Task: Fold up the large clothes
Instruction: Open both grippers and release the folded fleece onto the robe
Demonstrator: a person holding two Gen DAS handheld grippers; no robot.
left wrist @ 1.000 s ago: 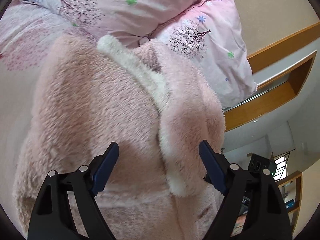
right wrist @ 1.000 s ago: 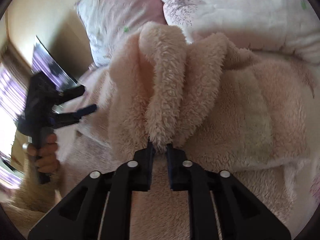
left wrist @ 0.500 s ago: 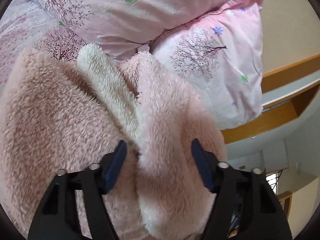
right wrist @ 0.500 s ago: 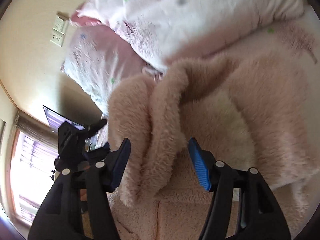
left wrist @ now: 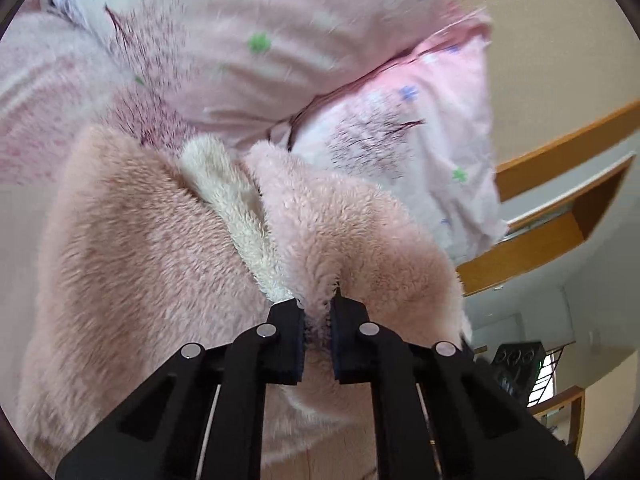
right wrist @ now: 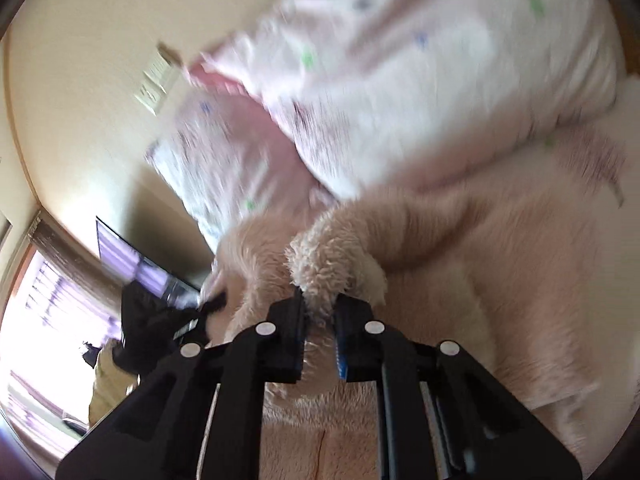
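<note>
Both the left gripper [left wrist: 318, 322] and right gripper [right wrist: 320, 322], just closed, pinch thick ridges of the pink fleece garment [left wrist: 140, 240] lying on the bed below the pillows [left wrist: 400, 136]; plush pile may slip free under its weight.

left gripper [left wrist: 318, 312]: jaws just closed, pinching pink fleece garment [left wrist: 140, 248] | floral pillows [left wrist: 400, 136] behind
</note>
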